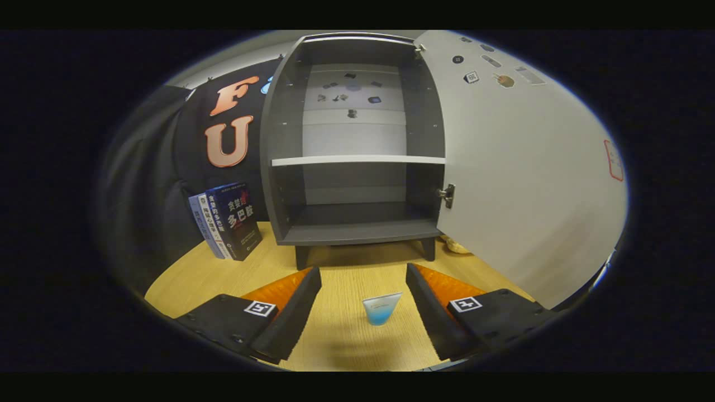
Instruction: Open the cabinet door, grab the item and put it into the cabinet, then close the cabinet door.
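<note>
1. The gripper [363, 307] sits at the bottom centre of the frame with its two fingers spread wide apart, holding nothing.
2. A small translucent blue cup [381, 308], wider at the rim than at the base, stands on the light wooden table [346, 335] in the gap between the fingers, nearer the right finger and touching neither.
3. Beyond the fingers, in the centre of the frame, stands a dark grey cabinet [357, 139] on short legs, with one pale shelf [357, 160] dividing it into an upper and a lower compartment. Both compartments look bare.
4. Its pale grey door [530, 178] is swung fully open to the right, filling the right of the frame; a few small stickers sit near its top.
5. A metal hinge [447, 195] shows at the door's inner edge.
6. At left of the cabinet, three dark-spined books [226, 220] stand leaning together on the table.
</note>
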A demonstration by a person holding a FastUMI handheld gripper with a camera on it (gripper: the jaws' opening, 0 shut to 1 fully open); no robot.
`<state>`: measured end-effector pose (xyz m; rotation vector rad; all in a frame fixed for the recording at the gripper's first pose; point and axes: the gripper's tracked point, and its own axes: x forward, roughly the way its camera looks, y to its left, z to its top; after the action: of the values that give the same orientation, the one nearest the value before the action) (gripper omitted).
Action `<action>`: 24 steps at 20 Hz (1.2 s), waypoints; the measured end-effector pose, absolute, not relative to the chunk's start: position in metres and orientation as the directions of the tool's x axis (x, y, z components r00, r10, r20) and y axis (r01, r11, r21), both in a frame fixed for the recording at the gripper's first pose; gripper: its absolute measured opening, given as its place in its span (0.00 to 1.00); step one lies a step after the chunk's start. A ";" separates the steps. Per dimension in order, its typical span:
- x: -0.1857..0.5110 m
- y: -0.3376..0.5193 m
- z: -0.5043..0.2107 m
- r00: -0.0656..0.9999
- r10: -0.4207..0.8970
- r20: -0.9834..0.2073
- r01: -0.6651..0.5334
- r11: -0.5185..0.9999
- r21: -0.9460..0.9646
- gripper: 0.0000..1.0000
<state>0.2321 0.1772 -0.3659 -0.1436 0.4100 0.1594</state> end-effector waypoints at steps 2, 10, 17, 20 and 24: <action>0.234 0.176 -0.385 0.895 0.129 -0.427 -0.199 0.972 -0.124 0.97; 0.249 0.148 -0.422 0.882 0.091 -0.462 -0.170 0.976 -0.133 0.97; 0.259 0.121 -0.452 0.845 0.088 -0.528 -0.164 0.981 -0.098 0.97; 0.260 0.124 -0.468 0.818 0.109 -0.565 -0.181 0.981 -0.074 0.97; 0.261 0.128 -0.479 0.792 0.125 -0.597 -0.190 0.981 -0.046 0.69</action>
<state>0.2607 0.1276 -0.4787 -0.1057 0.6340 0.1695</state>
